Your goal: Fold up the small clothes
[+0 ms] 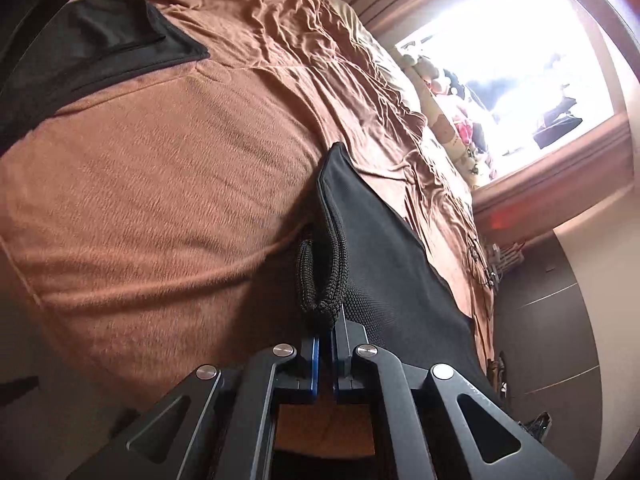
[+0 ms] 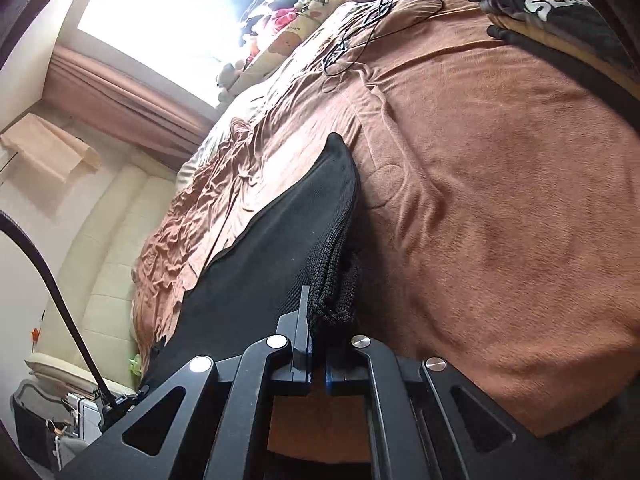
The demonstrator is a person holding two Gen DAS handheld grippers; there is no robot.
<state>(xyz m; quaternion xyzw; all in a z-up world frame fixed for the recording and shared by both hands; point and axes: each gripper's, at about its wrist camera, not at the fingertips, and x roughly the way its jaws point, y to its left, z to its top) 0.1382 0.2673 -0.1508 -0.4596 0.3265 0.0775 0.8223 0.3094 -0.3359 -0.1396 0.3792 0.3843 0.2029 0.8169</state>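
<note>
A black mesh garment (image 1: 384,256) hangs stretched above the brown blanket (image 1: 160,200). My left gripper (image 1: 326,328) is shut on its ribbed hem, which bunches just past the blue pads. In the right wrist view the same black garment (image 2: 280,248) runs off to the left. There my right gripper (image 2: 318,320) is shut on the other bunched corner of the hem. Both corners are lifted off the bed, and the cloth's far tip points toward the window.
Another black garment (image 1: 92,56) lies on the blanket at upper left. A stack of folded dark clothes (image 2: 560,16) sits at the bed's far right corner. Cables (image 2: 360,40) lie on the blanket beyond. Stuffed toys (image 2: 288,24) line the bright window. A padded headboard (image 2: 100,280) stands at left.
</note>
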